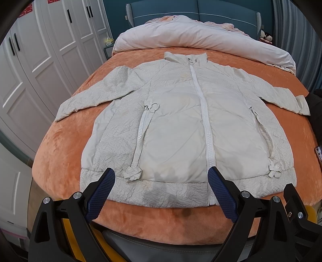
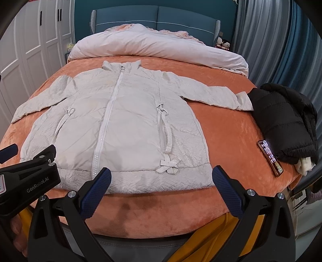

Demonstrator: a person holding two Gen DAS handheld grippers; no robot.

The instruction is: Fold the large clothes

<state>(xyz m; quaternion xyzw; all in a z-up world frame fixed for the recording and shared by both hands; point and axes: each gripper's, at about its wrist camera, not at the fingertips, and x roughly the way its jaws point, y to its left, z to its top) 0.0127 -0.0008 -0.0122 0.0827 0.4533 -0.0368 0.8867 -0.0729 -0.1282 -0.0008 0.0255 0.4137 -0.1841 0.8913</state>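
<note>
Although the pale jacket (image 1: 181, 125) lies flat and zipped, front up, across the middle of the orange bedspread (image 1: 66, 153), parts of it are lost: in the left wrist view the cuff of the sleeve at 3 o'clock runs up against a dark shape cut off by the frame edge, and the hem at 6 o'clock is partly covered by the fingertips. At 9 o'clock in that view stand white wardrobe doors (image 1: 40, 66); at 12 o'clock a rolled pinkish duvet (image 1: 201, 38) lies against a blue headboard (image 1: 161, 10), and small dolls at 1 o'clock are too tiny to make out. The left gripper (image 1: 162, 176) hovers at the hem with jaws spread wide, holding nothing. The right gripper (image 2: 162, 174) is likewise wide apart and empty, over the hem near a bow at the pocket's foot. Only the right wrist view shows what the dark shape is: a black puffer jacket (image 2: 285, 121) heaped at 3 o'clock, touching the pale sleeve's cuff, with a lit phone (image 2: 270, 158) just beside it and a scrap of cream fabric, hard to identify, under its edge. That view also catches the left tool's black body at 8 o'clock, covering the hem corner.
</note>
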